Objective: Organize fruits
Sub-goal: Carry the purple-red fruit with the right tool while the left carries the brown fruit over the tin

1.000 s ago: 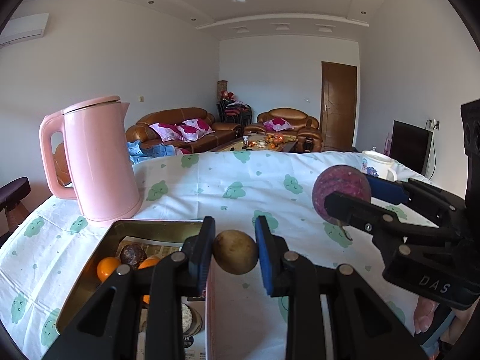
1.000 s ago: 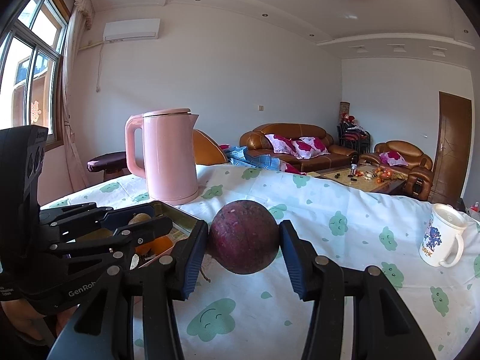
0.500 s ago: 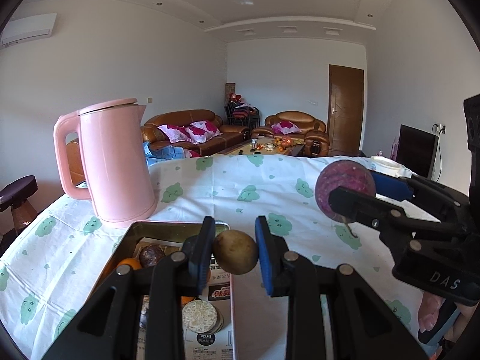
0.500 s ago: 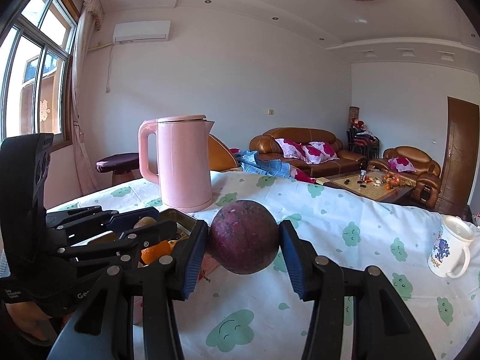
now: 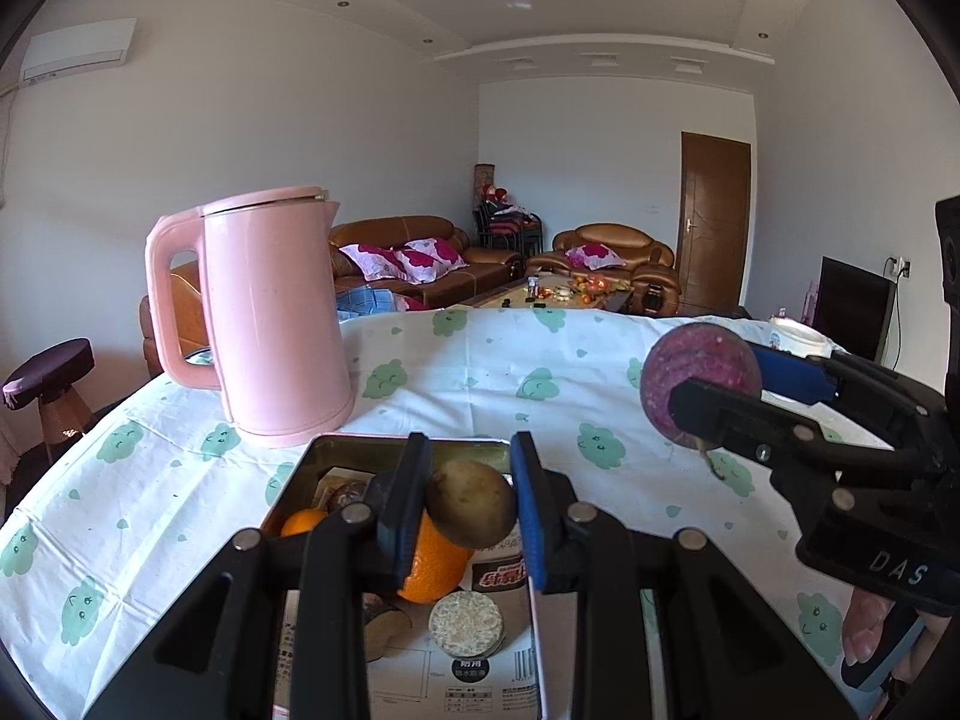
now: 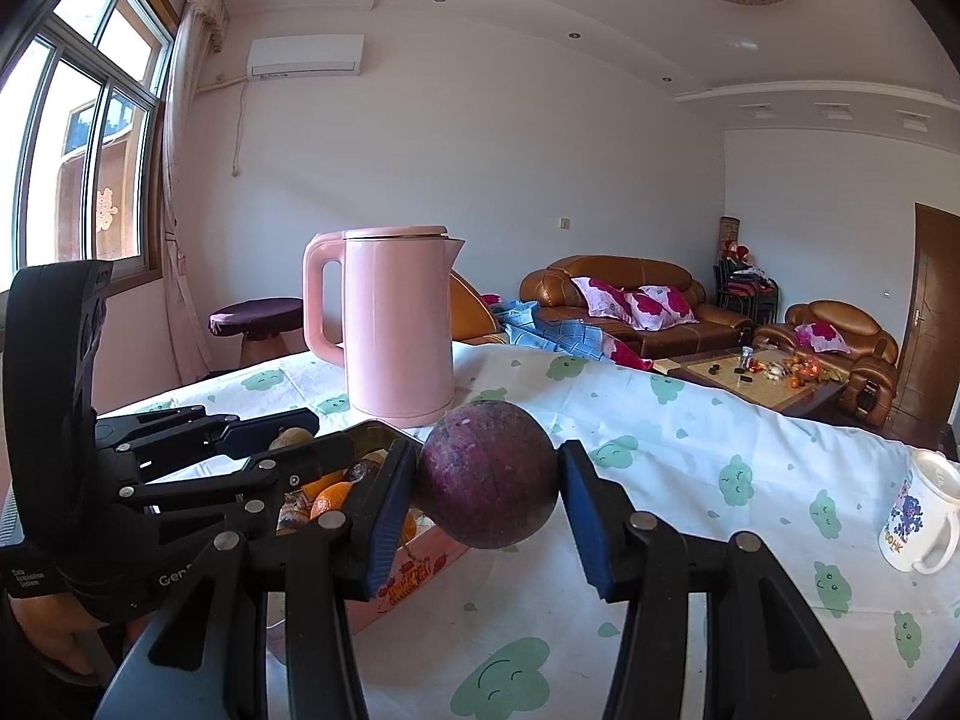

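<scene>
White tablecloth [image 5: 480, 372] printed with green smiling clouds, creased. Left gripper [image 5: 471, 504] clamps a smooth, dull brown-green fruit [image 5: 471, 510], slightly egg-shaped, narrower end tilted up toward its left pad. Directly below and ahead of it sits a shallow metal tin [image 5: 384, 444], rectangular, holding pebbly oranges [image 5: 429, 570] and a round grainy cake [image 5: 467, 624]. Right gripper [image 6: 487, 498] pinches a round, matte purple fruit [image 6: 487, 474], speckled; long axis unclear. Glossy pink kettle [image 6: 399, 324] stands upright beyond both.
</scene>
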{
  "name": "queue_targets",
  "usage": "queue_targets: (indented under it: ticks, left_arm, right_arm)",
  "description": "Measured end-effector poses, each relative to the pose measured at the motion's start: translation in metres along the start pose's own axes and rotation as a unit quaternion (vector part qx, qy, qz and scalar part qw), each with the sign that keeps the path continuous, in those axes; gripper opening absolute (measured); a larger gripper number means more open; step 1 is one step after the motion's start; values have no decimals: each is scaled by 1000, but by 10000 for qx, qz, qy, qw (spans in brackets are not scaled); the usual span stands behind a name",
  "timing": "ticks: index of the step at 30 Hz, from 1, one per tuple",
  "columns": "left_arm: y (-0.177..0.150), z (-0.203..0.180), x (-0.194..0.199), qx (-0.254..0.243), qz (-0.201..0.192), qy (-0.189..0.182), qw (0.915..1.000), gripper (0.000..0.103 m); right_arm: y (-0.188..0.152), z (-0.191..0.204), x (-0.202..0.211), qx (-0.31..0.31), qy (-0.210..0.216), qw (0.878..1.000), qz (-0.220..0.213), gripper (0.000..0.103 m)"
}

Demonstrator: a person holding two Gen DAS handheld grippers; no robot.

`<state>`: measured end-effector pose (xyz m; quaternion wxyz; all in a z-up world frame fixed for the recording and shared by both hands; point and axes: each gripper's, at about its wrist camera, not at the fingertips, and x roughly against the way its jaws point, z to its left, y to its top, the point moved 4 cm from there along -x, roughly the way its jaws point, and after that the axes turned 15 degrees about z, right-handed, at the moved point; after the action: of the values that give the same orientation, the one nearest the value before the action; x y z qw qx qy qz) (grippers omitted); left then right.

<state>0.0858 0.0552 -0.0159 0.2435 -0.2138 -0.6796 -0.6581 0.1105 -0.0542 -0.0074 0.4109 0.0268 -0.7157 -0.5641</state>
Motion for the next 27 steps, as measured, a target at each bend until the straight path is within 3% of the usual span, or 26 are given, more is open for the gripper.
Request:
queue_targets:
  ticks: [27]
  left_arm:
    - [-11, 69, 0, 453, 162, 517, 9975, 29]
  right_arm:
    - [4, 38, -24, 204, 365, 9990, 137, 51]
